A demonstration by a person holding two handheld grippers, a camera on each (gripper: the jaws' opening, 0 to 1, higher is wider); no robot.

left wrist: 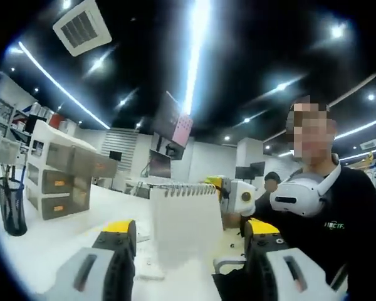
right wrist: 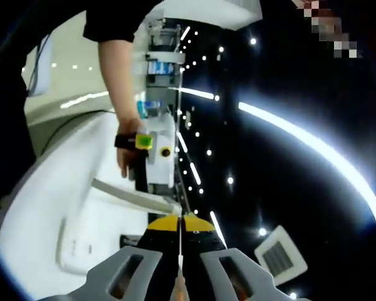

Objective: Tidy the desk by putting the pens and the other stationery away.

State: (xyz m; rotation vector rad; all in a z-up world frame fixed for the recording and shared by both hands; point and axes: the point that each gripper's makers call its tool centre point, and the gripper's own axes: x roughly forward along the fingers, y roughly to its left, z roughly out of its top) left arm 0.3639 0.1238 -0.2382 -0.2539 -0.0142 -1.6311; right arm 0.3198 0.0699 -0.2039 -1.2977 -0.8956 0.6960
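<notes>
**Spiral notepad held upright above the desk, between two grippers.**

In the left gripper view, the left gripper (left wrist: 188, 241) stands wide open around the spiral notepad (left wrist: 187, 226) at frame centre; contact cannot be told. In the right gripper view, the right gripper (right wrist: 180, 227) at lower centre is closed on a thin edge, likely that notepad. Risk: one narrow pinch may let the pad swing or slip. The drawer unit (left wrist: 59, 179) and mesh pen cup (left wrist: 12, 205) occupy the left of the frame; bare desk (left wrist: 69, 232) between them and the pad offers room.
</notes>
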